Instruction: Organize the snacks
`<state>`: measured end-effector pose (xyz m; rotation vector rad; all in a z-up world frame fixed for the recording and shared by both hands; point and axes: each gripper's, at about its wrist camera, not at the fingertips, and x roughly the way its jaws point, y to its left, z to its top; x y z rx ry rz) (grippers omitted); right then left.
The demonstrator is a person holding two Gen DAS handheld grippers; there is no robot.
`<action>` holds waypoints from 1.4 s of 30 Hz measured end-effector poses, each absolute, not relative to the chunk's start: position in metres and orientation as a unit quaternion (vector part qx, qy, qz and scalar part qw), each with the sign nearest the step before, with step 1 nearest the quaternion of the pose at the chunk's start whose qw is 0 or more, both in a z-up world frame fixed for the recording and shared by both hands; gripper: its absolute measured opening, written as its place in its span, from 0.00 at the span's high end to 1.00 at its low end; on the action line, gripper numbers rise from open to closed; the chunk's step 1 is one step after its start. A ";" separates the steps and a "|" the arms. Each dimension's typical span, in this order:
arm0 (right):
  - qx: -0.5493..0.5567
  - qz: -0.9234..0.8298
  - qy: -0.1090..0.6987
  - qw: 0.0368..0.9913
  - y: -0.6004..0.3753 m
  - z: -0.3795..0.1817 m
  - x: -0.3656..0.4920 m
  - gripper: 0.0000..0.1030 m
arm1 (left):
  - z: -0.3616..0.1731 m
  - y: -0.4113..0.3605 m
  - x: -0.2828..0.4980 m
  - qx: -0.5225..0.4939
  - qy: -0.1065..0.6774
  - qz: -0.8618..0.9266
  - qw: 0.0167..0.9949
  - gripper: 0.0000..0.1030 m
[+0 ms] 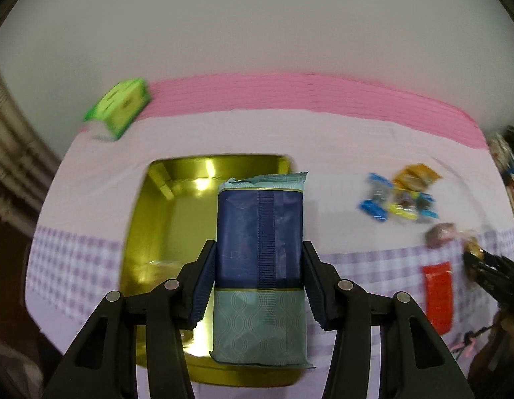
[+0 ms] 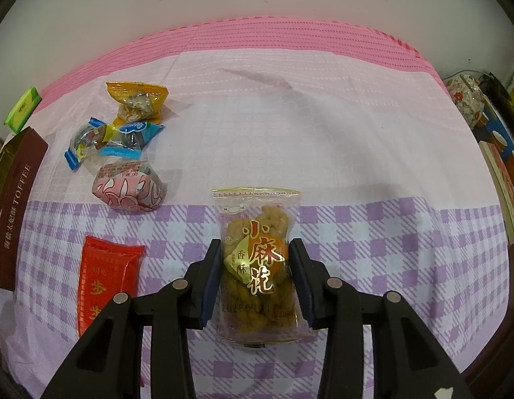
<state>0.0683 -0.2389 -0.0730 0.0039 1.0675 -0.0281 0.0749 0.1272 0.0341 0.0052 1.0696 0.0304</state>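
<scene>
L gripper (image 1: pixel 259 259) clamped on a flat rectangular snack pack, navy-blue upper part w/ pale teal wave-pattern lower part (image 1: pixel 260 266). Back side faces cam: ribbed centre seam runs lengthwise, thin gold line between the two colours, crimped edges top + bottom. Pads press both long sides at roughly mid-height. Pack is off the cloth, hanging over the right half of a shiny gold rectangular metal tray (image 1: pixel 163 219); tray interior reflects light, looks empty where visible. View is motion-blurred.

R gripper (image 2: pixel 255 271) clenched on a clear plastic pouch of golden-brown fried dough twists w/ red-gold label (image 2: pixel 257 259); pads squeeze its sides, pouch waist pinched in. Can't tell if the pouch bottom touches the cloth.

Around, on pink/white cloth w/ lilac check band (image 2: pixel 373 232):
- red foil sachet (image 2: pixel 103 276), left of R gripper
- pink-patterned wrapped sweet (image 2: pixel 128 186)
- blue-ended clear candy wrappers (image 2: pixel 113 141), touching each other
- orange candy packet (image 2: pixel 137 101), just behind the blue ones
- brown "TOFFEE" box lid (image 2: pixel 15 206), far left edge
- green tissue pack (image 1: pixel 118 108), back-left of tray, near pink band.
</scene>
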 end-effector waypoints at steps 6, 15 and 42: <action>0.004 -0.017 0.510 0.860 -0.239 -0.074 0.069 0.62 | 0.021 0.162 0.068 -0.001 0.525 0.044 0.850 0.51; 0.004 -0.019 0.511 0.859 -0.239 -0.073 0.069 0.62 | -0.007 0.172 0.064 0.027 0.546 0.064 0.835 0.51; 0.004 -0.027 0.514 0.857 -0.238 -0.074 0.070 0.61 | -0.043 0.195 0.055 0.068 0.568 0.090 0.816 0.51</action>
